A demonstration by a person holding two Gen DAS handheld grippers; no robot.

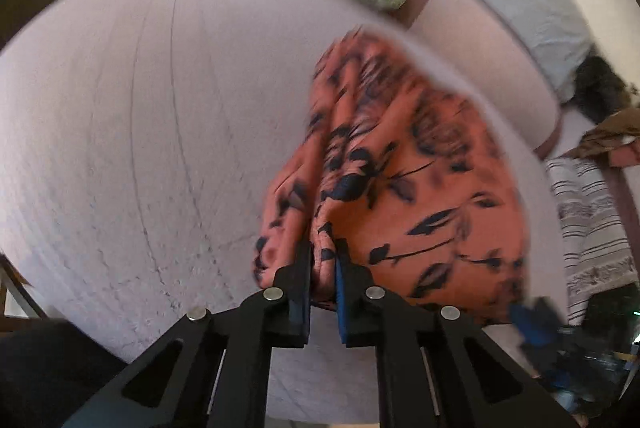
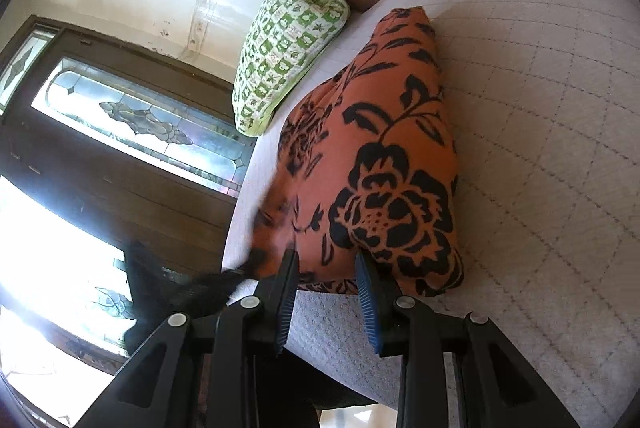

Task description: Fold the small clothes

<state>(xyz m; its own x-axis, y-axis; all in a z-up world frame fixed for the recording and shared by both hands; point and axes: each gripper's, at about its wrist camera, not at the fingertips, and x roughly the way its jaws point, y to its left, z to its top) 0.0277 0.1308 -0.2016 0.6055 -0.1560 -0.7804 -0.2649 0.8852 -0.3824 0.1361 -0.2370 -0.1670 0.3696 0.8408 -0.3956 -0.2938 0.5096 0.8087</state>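
Orange floral garment lies on the pale quilted mattress, bunched into a long mound; landmark for all below.

Left gripper: at the garment's near end. A gathered ridge of the orange cloth runs straight between the two blue-padded fingers, and they are clamped tight on that fold, only the pinched cloth between them. The rest of the garment spreads away from the tips and to their right. View is motion-blurred.

Right gripper: also at the garment's near edge, by the large black flower print. Fingers stand well apart, released, gripping nothing. Their tips sit against or just over the cloth's edge; whether they touch it I cannot tell.

Beyond the garment's far end: green-and-white patterned pillow, lying on the mattress close by, apart from the cloth.
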